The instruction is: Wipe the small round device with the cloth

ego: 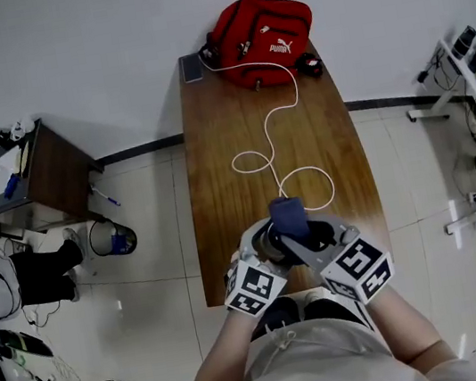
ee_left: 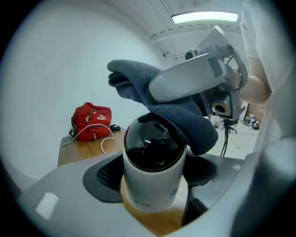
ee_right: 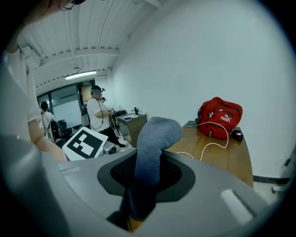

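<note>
- Small round device (ee_left: 155,176), a white body with a dark glossy dome, stands upright between the jaws of my left gripper (ee_left: 157,199), which clamp its sides. I judge it is held off the table (ego: 212,144) so the cloth can reach all round it.
- My right gripper (ee_right: 143,194) pinches the blue-grey cloth (ee_right: 155,139) by its lower part. That leaves a padded fold free beyond the jaws to wipe with.
- In the left gripper view that fold lies over the dome's upper right, touching it, so I read the wiping as under way.
- In the head view both grippers meet over the near end of the table, close in front of the person.
- The red bag (ego: 260,27) and white cable (ego: 284,114) lie at the far end, well apart from the work.
</note>
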`<state>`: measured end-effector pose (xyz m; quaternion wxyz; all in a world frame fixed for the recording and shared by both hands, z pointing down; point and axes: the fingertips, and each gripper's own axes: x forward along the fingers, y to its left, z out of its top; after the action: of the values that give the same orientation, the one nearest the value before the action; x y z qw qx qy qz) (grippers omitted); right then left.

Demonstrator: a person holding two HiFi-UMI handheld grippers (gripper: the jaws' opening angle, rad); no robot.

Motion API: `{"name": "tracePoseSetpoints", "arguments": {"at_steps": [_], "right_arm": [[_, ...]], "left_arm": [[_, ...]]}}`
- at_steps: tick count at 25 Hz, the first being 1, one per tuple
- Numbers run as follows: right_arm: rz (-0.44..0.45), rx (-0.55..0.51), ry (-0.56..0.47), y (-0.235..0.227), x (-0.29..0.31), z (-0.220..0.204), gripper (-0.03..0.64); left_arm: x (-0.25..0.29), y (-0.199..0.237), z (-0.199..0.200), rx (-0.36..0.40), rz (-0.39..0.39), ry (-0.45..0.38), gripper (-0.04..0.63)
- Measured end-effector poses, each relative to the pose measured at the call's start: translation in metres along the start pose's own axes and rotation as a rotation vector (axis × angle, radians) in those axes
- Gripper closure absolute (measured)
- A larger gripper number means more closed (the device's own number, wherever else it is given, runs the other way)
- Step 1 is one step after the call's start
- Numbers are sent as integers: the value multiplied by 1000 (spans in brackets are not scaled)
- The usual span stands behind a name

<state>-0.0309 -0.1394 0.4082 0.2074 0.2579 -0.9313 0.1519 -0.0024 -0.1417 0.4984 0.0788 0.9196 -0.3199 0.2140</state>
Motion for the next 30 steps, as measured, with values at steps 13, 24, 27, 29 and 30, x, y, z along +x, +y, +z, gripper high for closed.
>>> {"name": "tracePoseSetpoints", "arguments": {"at_steps": [13, 24, 27, 29, 30], "right_arm": [[-87, -78, -3, -93, -45, 18, 511], [157, -503, 111, -61, -43, -17, 512], [186, -434, 130, -61, -44, -28, 512], [204, -422, 170, -60, -43, -40, 512], [215, -416, 193, -59, -41, -47, 512]], "left_arm": [[1, 7, 72, -62, 2, -188, 225], [-6, 0, 104, -35, -109, -213, 224], [0, 4, 103, -57, -96, -197, 224], [3, 9, 100, -64, -79, -180, 224], [5, 13, 99, -68, -69, -175, 224]]}}
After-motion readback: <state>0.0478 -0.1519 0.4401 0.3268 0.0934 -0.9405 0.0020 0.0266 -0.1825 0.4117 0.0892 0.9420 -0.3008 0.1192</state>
